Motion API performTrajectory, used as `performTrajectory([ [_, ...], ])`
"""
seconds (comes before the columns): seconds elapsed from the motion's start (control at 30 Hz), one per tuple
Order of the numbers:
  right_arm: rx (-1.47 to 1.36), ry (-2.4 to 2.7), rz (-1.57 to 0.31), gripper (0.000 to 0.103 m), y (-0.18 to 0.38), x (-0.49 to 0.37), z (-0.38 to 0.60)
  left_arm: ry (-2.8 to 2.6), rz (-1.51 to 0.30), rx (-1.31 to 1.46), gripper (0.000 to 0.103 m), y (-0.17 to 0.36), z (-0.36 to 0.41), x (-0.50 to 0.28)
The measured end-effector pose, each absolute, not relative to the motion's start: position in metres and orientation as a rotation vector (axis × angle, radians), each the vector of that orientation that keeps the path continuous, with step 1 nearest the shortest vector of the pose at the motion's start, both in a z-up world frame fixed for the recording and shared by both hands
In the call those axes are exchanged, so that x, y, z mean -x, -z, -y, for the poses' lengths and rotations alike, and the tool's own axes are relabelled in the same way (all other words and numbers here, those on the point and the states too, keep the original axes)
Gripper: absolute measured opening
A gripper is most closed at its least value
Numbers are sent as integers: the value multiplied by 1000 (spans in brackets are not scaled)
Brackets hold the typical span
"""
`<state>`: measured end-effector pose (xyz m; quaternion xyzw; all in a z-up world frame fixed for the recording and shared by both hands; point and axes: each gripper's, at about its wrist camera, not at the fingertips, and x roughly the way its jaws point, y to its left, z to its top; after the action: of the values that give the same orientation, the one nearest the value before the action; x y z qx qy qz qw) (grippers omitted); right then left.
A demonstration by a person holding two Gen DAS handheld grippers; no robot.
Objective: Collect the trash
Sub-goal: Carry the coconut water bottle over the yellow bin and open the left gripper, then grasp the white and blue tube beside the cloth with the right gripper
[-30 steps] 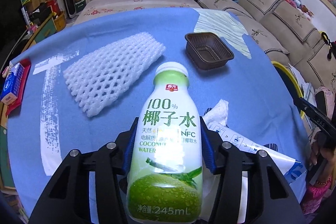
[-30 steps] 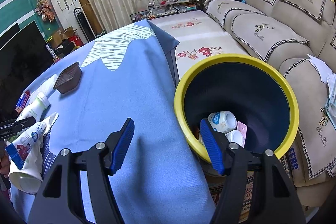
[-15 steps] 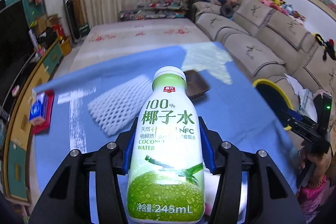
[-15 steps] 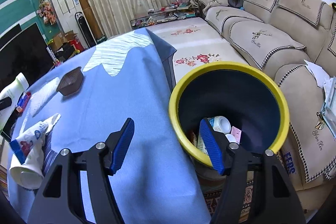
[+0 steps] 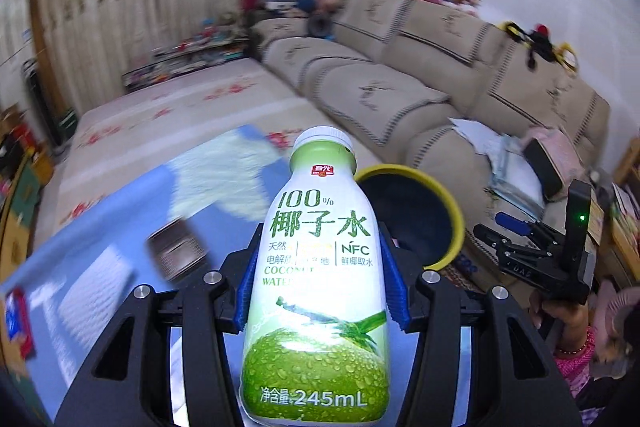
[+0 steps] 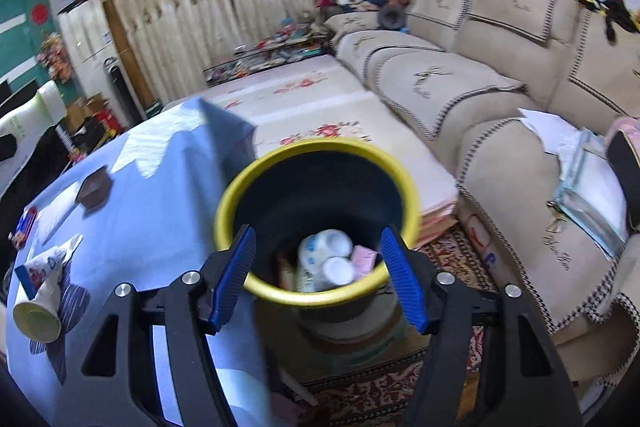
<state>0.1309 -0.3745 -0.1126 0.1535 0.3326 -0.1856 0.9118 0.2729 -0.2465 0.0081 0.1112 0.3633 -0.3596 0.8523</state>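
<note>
My left gripper is shut on a white and green coconut water bottle and holds it upright in the air, in front of the yellow-rimmed dark bin. The bottle also shows at the far left of the right wrist view. My right gripper is open and empty above the bin, which holds a white bottle and a pink packet. The right gripper also shows in the left wrist view, to the right of the bin.
The blue-covered table carries a brown plastic tray, a crumpled wrapper with a paper cup and a red and blue packet. A beige sofa stands right of the bin. A patterned rug lies below.
My left gripper has lifted the bottle off the table and swung right towards the bin. My right gripper has moved over the bin's opening and stayed open.
</note>
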Motion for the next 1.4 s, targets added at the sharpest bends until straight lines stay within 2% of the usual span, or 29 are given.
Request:
performTrajectory([
  [0.33, -386, 456, -664, 64, 125, -99, 426, 919, -814, -308, 52, -2, 391, -277],
  [0.63, -467, 466, -685, 64, 155, -84, 455, 918, -891, -377, 52, 43, 489, -303],
  [0.83, -502, 488, -698, 64, 165, -79, 470, 886, -966, -413, 52, 84, 526, -327],
  [1.03, -510, 489, -710, 64, 169, -81, 471, 834, -1023, -433, 53, 113, 533, -345],
  [1.1, -504, 481, -711, 64, 167, -83, 468, 815, -1008, -438, 62, 109, 529, -344],
  [1.17, -493, 472, -712, 64, 165, -85, 463, 816, -979, -431, 63, 96, 519, -341],
  [1.27, -478, 456, -711, 64, 161, -88, 455, 843, -894, -382, 63, 54, 491, -323],
  [1.4, -451, 424, -710, 64, 153, -94, 437, 844, -738, -274, 77, -6, 429, -294],
])
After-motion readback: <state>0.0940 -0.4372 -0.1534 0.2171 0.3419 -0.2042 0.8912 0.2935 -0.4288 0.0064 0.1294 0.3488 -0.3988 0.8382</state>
